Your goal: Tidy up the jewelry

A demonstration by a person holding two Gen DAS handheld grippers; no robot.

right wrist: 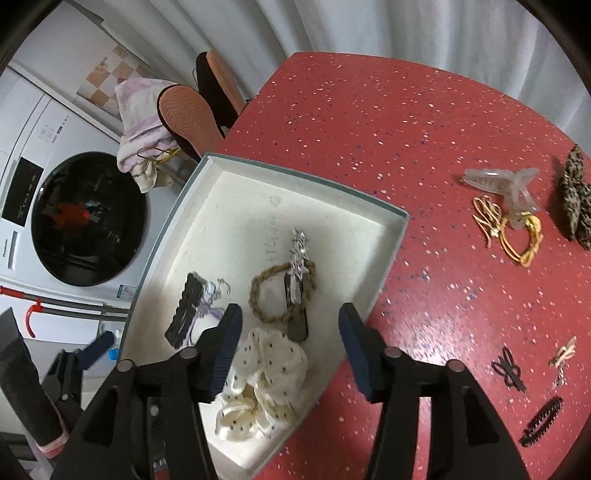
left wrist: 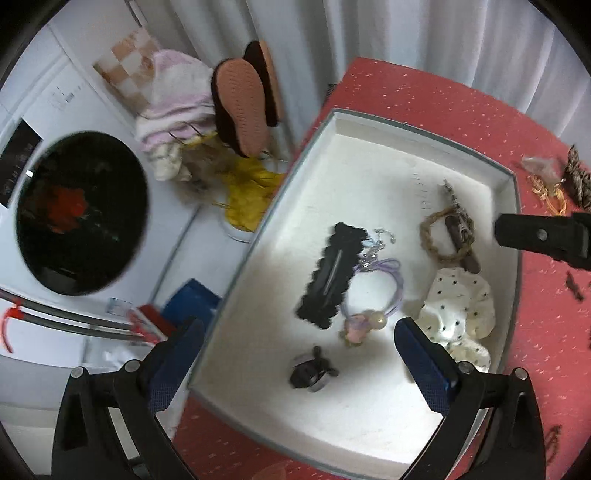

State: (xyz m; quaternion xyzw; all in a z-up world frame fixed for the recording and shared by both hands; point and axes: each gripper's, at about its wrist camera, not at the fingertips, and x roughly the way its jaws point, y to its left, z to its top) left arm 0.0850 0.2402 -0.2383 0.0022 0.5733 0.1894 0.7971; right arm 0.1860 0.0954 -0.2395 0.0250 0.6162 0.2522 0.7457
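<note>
Both grippers, left and right, open above white tray.

A red speckled table stands before white curtains, beside a white washing machine.

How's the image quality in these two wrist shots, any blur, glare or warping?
Left wrist view: soft with motion blur, worst at the washing machine door; the white box floor looks overexposed. Right wrist view: sharper, the table speckles crisp. Both: fisheye bends the box edges, with dark corners.
</note>
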